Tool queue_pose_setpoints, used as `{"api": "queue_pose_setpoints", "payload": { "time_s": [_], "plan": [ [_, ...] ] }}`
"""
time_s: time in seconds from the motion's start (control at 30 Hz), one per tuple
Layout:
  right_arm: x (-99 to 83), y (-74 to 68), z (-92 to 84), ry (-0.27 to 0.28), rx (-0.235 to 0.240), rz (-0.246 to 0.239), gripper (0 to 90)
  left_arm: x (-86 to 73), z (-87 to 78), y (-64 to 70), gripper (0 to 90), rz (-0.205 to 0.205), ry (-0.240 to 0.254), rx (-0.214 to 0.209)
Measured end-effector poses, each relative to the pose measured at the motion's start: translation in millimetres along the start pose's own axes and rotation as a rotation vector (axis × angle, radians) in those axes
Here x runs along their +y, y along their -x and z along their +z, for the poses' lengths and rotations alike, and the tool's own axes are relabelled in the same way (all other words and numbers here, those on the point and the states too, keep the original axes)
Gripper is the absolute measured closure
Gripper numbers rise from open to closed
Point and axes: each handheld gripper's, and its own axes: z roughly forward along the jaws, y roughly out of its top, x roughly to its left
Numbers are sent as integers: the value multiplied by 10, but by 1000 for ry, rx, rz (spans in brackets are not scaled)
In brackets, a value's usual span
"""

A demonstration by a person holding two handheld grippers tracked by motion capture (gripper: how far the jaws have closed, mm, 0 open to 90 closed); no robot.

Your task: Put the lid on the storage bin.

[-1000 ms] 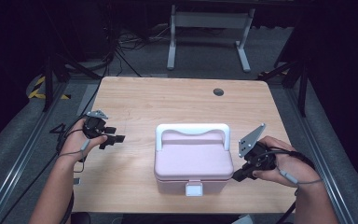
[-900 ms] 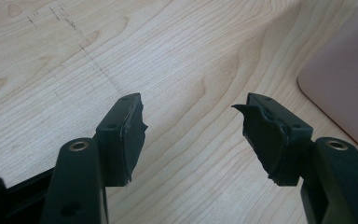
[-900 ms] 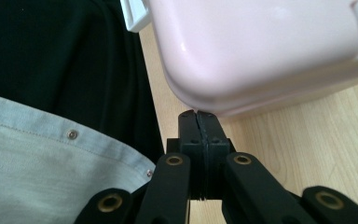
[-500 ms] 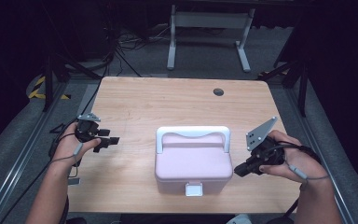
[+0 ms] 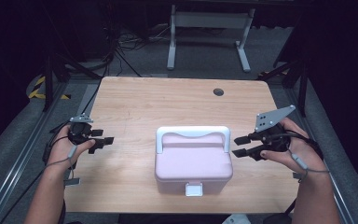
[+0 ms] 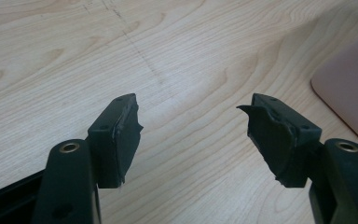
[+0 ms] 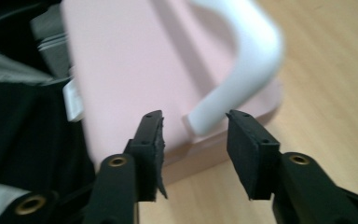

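Two grippers flank a pale pink plastic box with a white carry handle (image 5: 193, 161), which sits closed near the front middle of the light wooden counter (image 5: 177, 100), latch toward the person. The right gripper (image 5: 241, 146) is the nearer one: its fingers (image 7: 151, 140) point at the box's right side, just beside it but not touching. They have just been opening and now stand apart with nothing pressed between them, though in the right gripper view the handle's (image 7: 242, 56) near end lines up with the gap. The handle lies flat on the lid, its long bar running across the counter from left to right along the lid's far edge. The left gripper (image 5: 102, 144) hangs well apart to the box's left, its fingers (image 6: 119, 135) also spread over bare wood, only a corner of the box (image 6: 349, 88) at the edge of its view. A handle grasp looks likeliest from the right.
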Motion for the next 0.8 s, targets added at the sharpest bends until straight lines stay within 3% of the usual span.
{"api": "queue_pose_setpoints", "payload": {
  "time_s": [0.2,0.27,0.53,0.8],
  "plan": [
    [-70,192,-85,85,-111,45,503,-1,27,-19,338,-9,0,3],
    [-110,261,-89,92,-137,71,485,-4,44,-33,337,-3,-2,6],
    [-246,474,-42,111,-158,121,444,-9,78,-56,331,-10,-4,2],
    [-456,759,105,75,-209,213,421,-47,141,-132,327,-25,-20,14]
  ]
}}
